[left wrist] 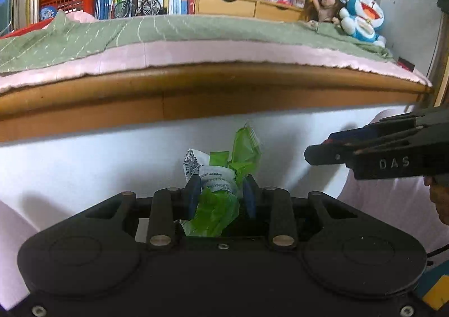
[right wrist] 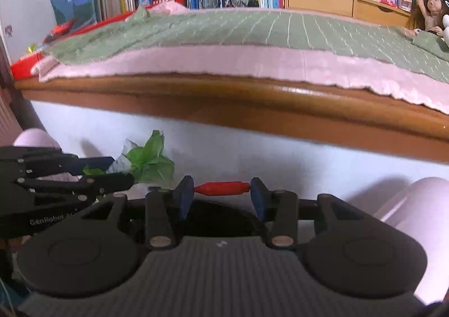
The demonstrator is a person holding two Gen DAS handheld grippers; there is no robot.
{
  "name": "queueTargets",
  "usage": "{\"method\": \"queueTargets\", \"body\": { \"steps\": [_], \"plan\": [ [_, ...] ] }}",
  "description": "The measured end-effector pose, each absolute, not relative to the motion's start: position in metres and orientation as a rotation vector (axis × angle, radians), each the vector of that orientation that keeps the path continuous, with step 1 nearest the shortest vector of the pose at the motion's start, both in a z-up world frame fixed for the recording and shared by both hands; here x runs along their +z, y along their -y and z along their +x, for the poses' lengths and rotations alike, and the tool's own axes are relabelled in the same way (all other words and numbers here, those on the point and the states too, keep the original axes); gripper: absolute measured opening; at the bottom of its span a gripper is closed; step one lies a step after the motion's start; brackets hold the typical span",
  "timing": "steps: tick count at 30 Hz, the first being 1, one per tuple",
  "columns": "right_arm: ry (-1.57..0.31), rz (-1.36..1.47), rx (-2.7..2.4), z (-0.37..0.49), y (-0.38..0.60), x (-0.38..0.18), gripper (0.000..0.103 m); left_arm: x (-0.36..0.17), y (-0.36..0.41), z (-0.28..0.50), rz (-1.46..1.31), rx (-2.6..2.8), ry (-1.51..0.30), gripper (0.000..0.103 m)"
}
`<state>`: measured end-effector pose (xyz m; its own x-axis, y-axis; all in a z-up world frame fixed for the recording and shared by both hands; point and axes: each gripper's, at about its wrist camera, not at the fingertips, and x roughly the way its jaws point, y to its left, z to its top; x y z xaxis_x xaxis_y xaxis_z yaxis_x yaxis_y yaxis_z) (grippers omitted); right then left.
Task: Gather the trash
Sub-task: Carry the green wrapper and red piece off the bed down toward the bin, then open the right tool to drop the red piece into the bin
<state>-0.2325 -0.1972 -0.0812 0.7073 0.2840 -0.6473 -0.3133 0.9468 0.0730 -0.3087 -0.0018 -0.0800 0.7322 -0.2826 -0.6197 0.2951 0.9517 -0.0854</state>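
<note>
Faced a bed (left wrist: 196, 81) side-on, its wooden rail running across both views, one green blanket (right wrist: 252, 33) over one pink sheet (right wrist: 224, 64) on top. Beneath the rail, pale floor, with no bin seen in either view, so where the trash should be dropped could not be told. Two grippers, side by side and near each other, both angled down toward that floor. Left gripper (left wrist: 221, 193) clenched on one crumpled green wrapper (left wrist: 221, 176) with white printed patches, bunched upright between the blue pads and poking out above them. Right gripper (right wrist: 221, 196) grasping one small red wrapper (right wrist: 221, 188), twisted at both ends, its long axis lying straight across from pad to pad, level, ends touching each pad. Counted: two grippers, two pieces of trash, one per hand, neither lying loose. Likely next: carrying both to a bin, with neither hand nearer anything visible.
</note>
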Motion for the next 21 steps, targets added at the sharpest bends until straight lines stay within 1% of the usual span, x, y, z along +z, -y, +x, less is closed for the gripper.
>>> {"method": "queueTargets", "body": {
  "steps": [6,11,21],
  "plan": [
    [-0.78,-0.015,0.329,-0.23,0.192,-0.102,0.048,-0.094,0.016,-0.308,0.062,-0.322,-0.749,0.031],
    [-0.813,-0.048,0.311,-0.23,0.184,-0.114,0.048,-0.1,0.02,-0.305,0.072,-0.351,-0.781,0.031],
    [-0.837,-0.032,0.28,-0.224,0.187,-0.12,0.048,-0.113,0.022,-0.294,0.074,-0.366,-0.85,0.031]
  ]
}}
